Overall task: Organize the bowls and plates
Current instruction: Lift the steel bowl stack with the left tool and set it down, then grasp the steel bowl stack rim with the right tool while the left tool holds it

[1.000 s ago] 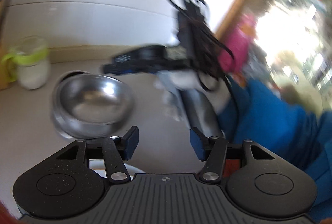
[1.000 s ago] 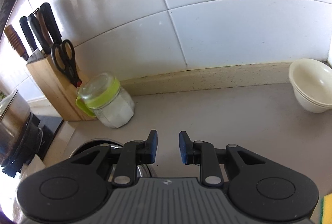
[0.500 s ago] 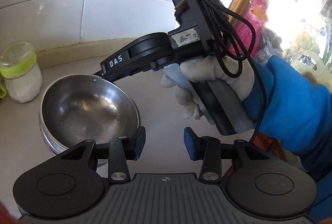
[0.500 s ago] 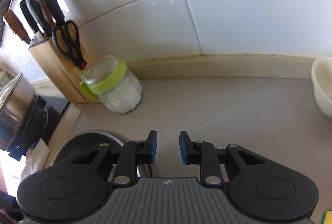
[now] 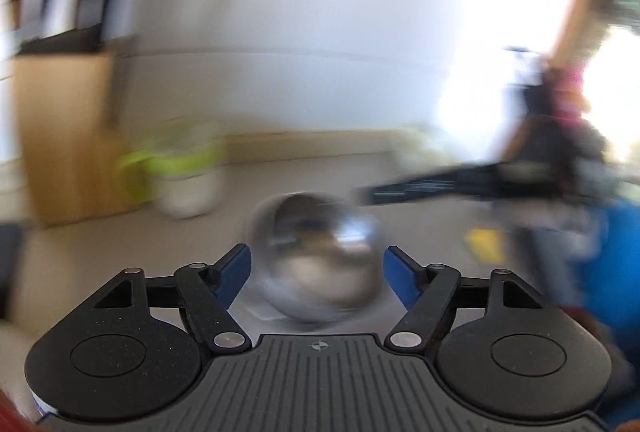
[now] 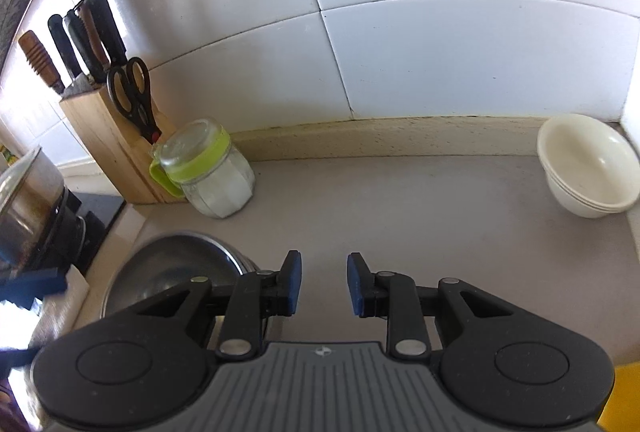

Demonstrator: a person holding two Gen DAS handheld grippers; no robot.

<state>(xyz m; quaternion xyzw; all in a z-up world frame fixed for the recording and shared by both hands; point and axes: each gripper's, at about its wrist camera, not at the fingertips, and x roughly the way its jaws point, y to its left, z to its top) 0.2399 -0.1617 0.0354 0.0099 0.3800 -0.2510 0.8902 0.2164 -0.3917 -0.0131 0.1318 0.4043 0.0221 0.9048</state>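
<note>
The left gripper (image 5: 317, 272) has its jaws opening wide, with nothing pressed between the blue pads; a round, polished steel bowl (image 5: 316, 260) sits blurred just beyond them at 12 o'clock. The right gripper (image 6: 320, 282) stands narrowly apart and is opening, with bare, matte, speckled countertop (image 6: 400, 207) in its gap. At its 9 o'clock lies the steel bowl (image 6: 176, 268). Smooth cream ceramic bowls (image 6: 588, 167), nested, rest at 2 o'clock in the corner. A faceted glass jar (image 6: 208, 171) with a green band stands at 11 o'clock, touching a wooden knife block (image 6: 108, 139). No writing is legible.
</note>
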